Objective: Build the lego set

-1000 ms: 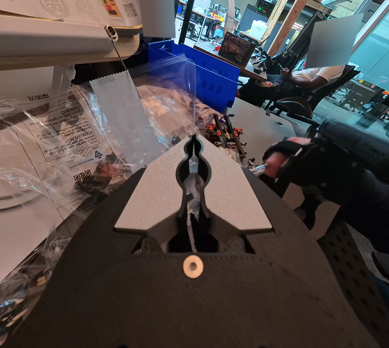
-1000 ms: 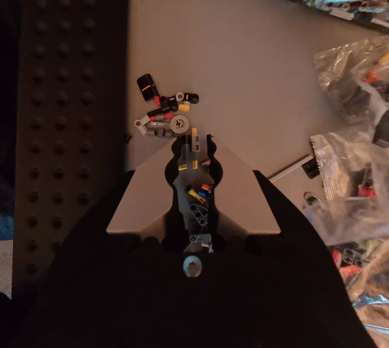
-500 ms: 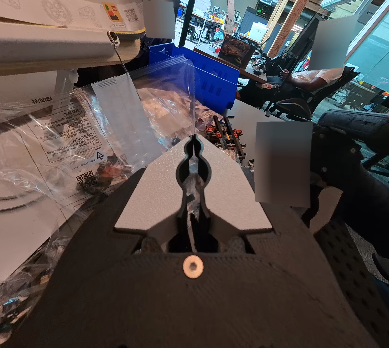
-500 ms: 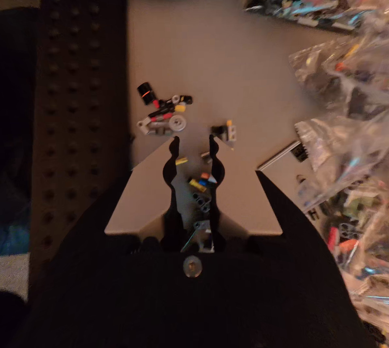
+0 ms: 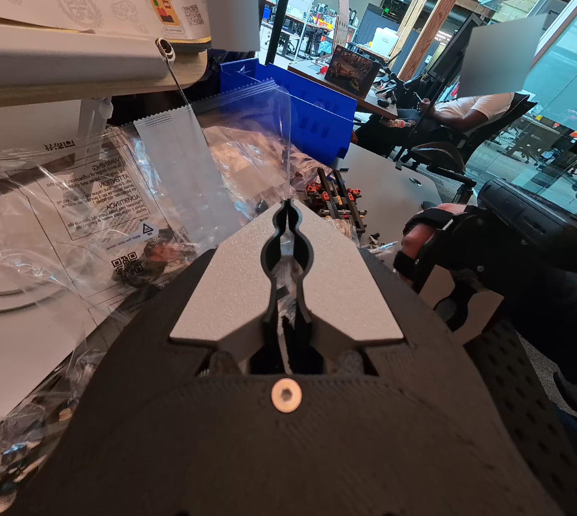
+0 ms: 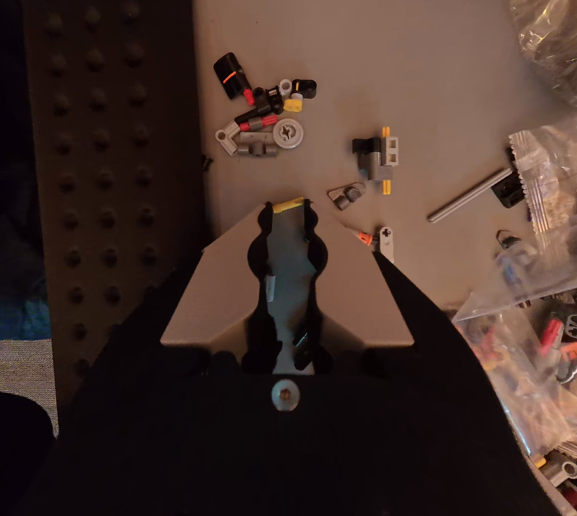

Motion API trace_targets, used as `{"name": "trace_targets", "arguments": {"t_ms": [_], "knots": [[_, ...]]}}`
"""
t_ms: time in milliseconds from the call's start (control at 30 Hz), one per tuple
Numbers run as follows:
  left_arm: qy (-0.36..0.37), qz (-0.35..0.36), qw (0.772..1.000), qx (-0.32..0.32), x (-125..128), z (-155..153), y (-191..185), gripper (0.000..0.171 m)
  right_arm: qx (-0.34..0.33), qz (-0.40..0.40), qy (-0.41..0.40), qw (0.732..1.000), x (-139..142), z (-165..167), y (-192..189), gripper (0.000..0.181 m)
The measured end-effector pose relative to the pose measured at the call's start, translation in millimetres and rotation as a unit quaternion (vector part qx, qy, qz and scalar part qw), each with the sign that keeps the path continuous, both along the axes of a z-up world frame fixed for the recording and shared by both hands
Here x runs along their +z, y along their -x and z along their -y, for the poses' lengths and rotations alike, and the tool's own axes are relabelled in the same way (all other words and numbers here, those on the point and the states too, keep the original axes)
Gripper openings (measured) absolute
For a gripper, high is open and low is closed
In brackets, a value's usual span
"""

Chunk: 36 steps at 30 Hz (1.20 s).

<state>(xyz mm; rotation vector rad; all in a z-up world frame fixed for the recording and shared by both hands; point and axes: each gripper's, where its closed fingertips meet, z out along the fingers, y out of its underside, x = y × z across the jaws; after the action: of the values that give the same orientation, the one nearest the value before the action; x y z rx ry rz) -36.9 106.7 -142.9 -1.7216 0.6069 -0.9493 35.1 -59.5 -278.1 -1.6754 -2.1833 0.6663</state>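
**Spotter:** Grey counter [image 6: 390,17] under your right claw [image 6: 286,203], dimly lit, with a dark studded board [image 6: 103,126] lying along its left edge. Your claw points straight down at it, fingers apart and released, with a small yellow pin [image 6: 288,205] lying across the gap at the very tips. Whether the tips touch the pin I cannot tell.

**Operator:** And the loose lego around it?

**Spotter:** Ahead and to the left sits a small cluster of parts [image 6: 265,114]: a black cylinder with an orange stripe, red and black pins, a yellow bush, a grey round pulley. Right of your tips stands a little grey and black sub-assembly [image 6: 376,157] with a yellow axle through it. Nearer, a grey wedge piece [image 6: 346,195] and an orange-tipped connector [image 6: 376,239] lie apart. A long grey axle [image 6: 468,195] runs to the edge of a clear parts bag [image 6: 543,182].

**Operator:** My left side?

**Spotter:** Your left claw [image 5: 287,204] is held roughly level, aimed across the counter toward the open workshop. It is clenched on a thin clear plastic bag [image 5: 249,132], which rises out of the pinched tips. Beyond it lie more printed bags [image 5: 93,198], a blue bin [image 5: 312,114], and a partly built black and orange frame [image 5: 338,198]. Your right hand [image 5: 418,238], strapped into its dark handle, shows low at the right.
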Motion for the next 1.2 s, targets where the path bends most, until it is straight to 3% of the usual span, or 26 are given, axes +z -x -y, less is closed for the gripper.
{"name": "trace_targets", "arguments": {"t_ms": [233, 367, 533, 600, 800, 900, 1067, 1200], "knots": [[-0.001, 0.000, 1.000, -0.001, 1.0, 0.5, -0.2, 0.000, -0.002, -0.027, -0.005, 1.000, 12.1, -2.3, 4.4, 0.018], [-0.002, 0.002, 1.000, -0.001, 2.0, 0.9, -0.1, 0.000, -0.018, -0.111, -0.035, 0.993, 58.5, -17.6, 18.9, 0.018], [-0.002, 0.002, 1.000, -0.003, 1.6, 1.5, -1.0, 0.000, -0.091, -0.223, -0.094, 0.966, 134.9, -70.4, 38.4, 0.018], [-0.002, 0.002, 1.000, -0.004, 1.9, 1.6, -1.2, 0.000, -0.114, -0.240, -0.102, 0.959, 150.3, -91.2, 46.5, 0.018], [-0.003, 0.007, 1.000, -0.005, 4.5, 2.2, -0.3, 0.000, -0.187, -0.172, -0.123, 0.959, 125.8, -151.9, 60.3, 0.018], [-0.004, 0.008, 1.000, -0.006, 4.9, 2.3, -0.6, 0.000, -0.210, -0.156, -0.137, 0.956, 112.7, -167.0, 65.6, 0.029], [-0.005, 0.011, 1.000, -0.005, 6.8, 2.0, 1.0, 0.000, -0.214, -0.179, -0.155, 0.948, 131.7, -157.4, 47.1, 0.026], [-0.005, 0.012, 1.000, -0.005, 7.0, 1.8, 1.5, 0.000, -0.170, -0.199, -0.117, 0.958, 143.9, -108.4, 24.3, 0.015]]}}
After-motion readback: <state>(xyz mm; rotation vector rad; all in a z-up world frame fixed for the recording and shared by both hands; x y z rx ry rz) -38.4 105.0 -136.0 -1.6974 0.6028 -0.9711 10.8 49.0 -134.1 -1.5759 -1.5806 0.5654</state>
